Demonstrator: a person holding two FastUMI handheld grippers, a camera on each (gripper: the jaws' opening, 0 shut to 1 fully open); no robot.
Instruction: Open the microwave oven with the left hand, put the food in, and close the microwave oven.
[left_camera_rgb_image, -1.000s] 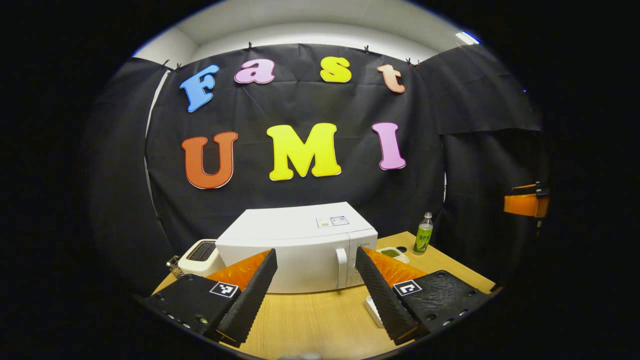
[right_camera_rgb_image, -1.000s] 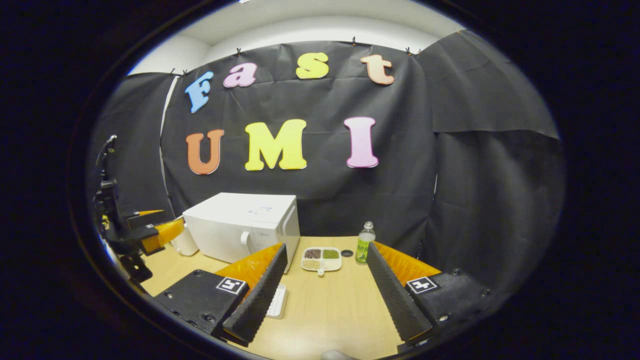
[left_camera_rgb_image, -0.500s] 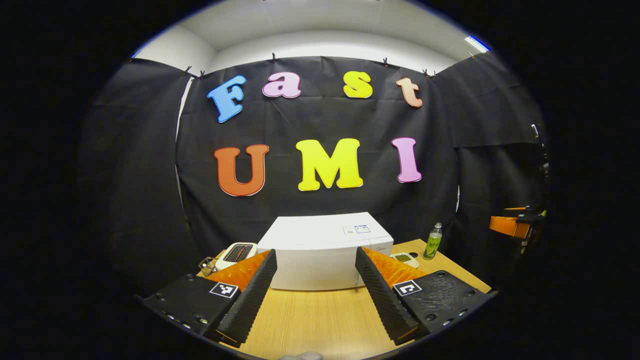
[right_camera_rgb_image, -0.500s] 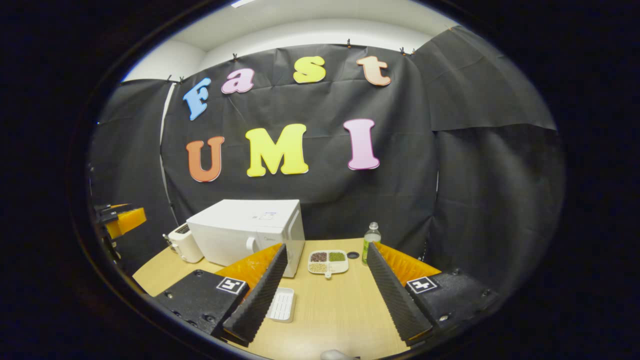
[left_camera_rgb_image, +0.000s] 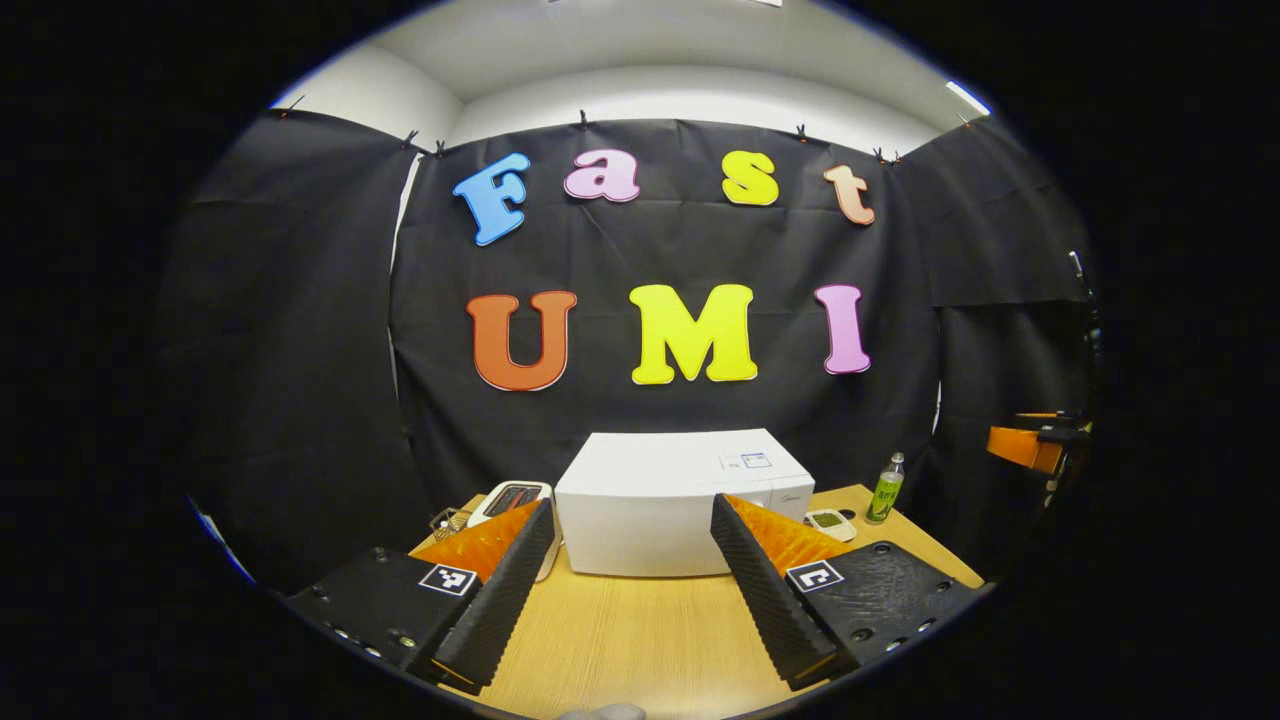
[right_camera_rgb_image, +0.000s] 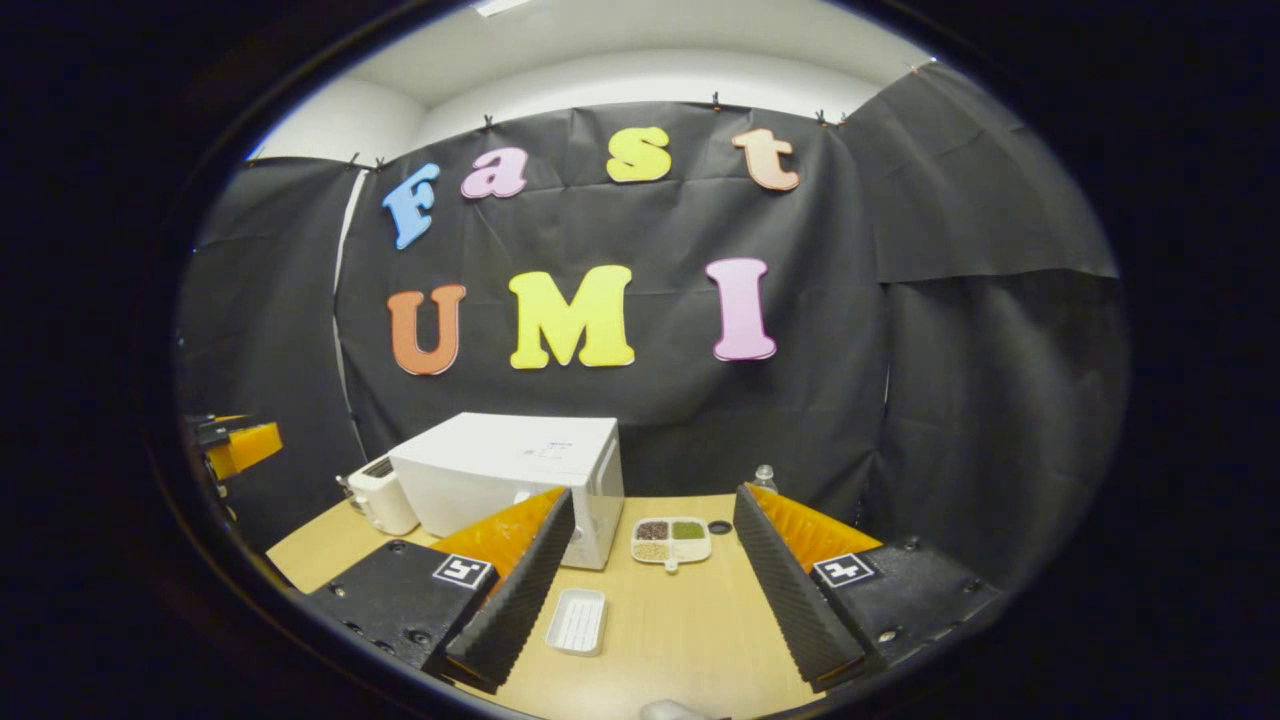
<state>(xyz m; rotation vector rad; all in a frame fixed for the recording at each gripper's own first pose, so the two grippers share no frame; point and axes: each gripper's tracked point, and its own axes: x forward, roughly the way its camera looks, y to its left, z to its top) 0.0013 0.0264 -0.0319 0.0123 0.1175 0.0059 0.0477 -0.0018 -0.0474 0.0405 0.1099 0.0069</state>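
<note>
The white microwave (left_camera_rgb_image: 680, 500) stands at the back of the wooden table (left_camera_rgb_image: 640, 640) with its door shut. My left gripper (left_camera_rgb_image: 630, 508) is open and empty, held well in front of the microwave. A divided food tray (right_camera_rgb_image: 670, 538) with grains and beans lies to the right of the microwave (right_camera_rgb_image: 510, 475). My right gripper (right_camera_rgb_image: 652, 495) is open and empty, some way short of that tray. In the left gripper view the food tray (left_camera_rgb_image: 828, 521) peeks out beside my right finger.
A white toaster (left_camera_rgb_image: 510, 498) sits left of the microwave. A green-labelled bottle (left_camera_rgb_image: 885, 488) stands at the back right, with a small black cap (right_camera_rgb_image: 719, 526) near it. A small empty white tray (right_camera_rgb_image: 577, 620) lies near the front. The other gripper (left_camera_rgb_image: 1025, 445) hangs at the far right.
Both grippers have drawn back from the table, so the microwave looks smaller. The left one swung to face the microwave squarely. In the right gripper view the bottle slipped behind a finger.
</note>
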